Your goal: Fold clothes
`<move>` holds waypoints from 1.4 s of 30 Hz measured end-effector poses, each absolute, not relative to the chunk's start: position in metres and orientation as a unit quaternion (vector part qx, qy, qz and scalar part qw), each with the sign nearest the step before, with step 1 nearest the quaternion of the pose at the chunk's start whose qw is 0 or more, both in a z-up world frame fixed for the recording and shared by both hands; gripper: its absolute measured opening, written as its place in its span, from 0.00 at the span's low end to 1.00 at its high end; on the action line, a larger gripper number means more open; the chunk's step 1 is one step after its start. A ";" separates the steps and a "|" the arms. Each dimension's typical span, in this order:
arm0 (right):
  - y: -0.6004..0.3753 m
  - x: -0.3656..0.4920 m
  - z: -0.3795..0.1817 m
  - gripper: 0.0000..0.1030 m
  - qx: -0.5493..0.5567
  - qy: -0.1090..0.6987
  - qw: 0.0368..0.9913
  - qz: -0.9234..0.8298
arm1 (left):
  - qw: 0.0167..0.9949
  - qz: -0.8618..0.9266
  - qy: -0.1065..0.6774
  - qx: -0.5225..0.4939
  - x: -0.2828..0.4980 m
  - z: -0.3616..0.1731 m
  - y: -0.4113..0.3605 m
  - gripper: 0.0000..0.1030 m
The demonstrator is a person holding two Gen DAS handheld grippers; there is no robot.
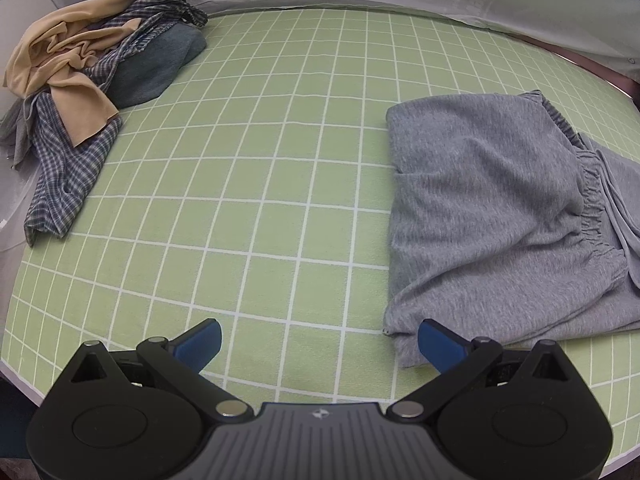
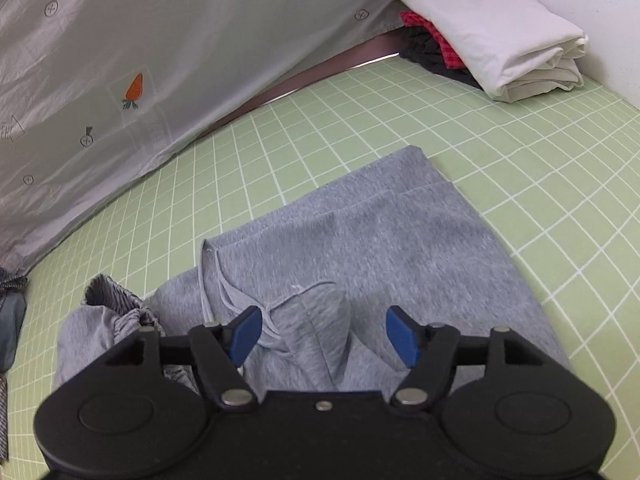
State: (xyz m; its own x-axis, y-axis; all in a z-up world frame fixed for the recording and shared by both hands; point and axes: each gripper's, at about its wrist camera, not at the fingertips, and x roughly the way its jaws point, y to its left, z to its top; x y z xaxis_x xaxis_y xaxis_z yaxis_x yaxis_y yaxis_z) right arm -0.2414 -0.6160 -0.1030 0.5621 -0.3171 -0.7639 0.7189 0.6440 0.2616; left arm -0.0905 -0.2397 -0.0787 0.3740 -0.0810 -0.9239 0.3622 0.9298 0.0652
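Grey pants [image 1: 500, 216] lie folded on the green mat with white squares [image 1: 280, 184]. They look soft, and the stretchy waist part [image 1: 592, 196] is bunched up on the right side in the left wrist view. A thin grey string [image 2: 216, 280] from the pants curls on top of the cloth in the right wrist view. The left gripper [image 1: 319, 342] is spread wide and holds nothing. Its right blue pad [image 1: 438, 342] is at the near corner of the pants, and its left blue pad [image 1: 202, 344] is over the bare mat. The right gripper [image 2: 324, 334] is wide apart too and holds nothing. It hangs right over the pants, with grey cloth showing between its two blue pads [image 2: 244, 334]. Far off on the left of the mat sits a messy pile of clothes [image 1: 100, 92], with a tan cloth [image 1: 60, 64] on top, a blue checked shirt [image 1: 68, 168] and a dark blue piece [image 1: 160, 68]. In the far corner of the right wrist view is a neat stack of folded white cloth [image 2: 496, 36], with something red [image 2: 424, 26] and something dark [image 2: 432, 58] just beside it. A grey sheet with a small carrot picture [image 2: 134, 86] hangs behind the mat.
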 end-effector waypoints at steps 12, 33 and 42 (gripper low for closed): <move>-0.559 -0.263 -0.112 0.04 0.260 0.358 0.866 -0.233 | 0.815 -0.121 0.554 0.123 -0.092 -0.084 -0.232 1.00; -0.594 -0.258 -0.111 0.51 0.210 0.375 0.837 -0.339 | 0.810 -0.135 0.553 0.139 -0.097 -0.086 -0.234 1.00; -0.539 -0.227 -0.134 0.57 0.179 0.407 0.854 -0.268 | 0.809 -0.122 0.559 0.134 -0.097 -0.089 -0.226 1.00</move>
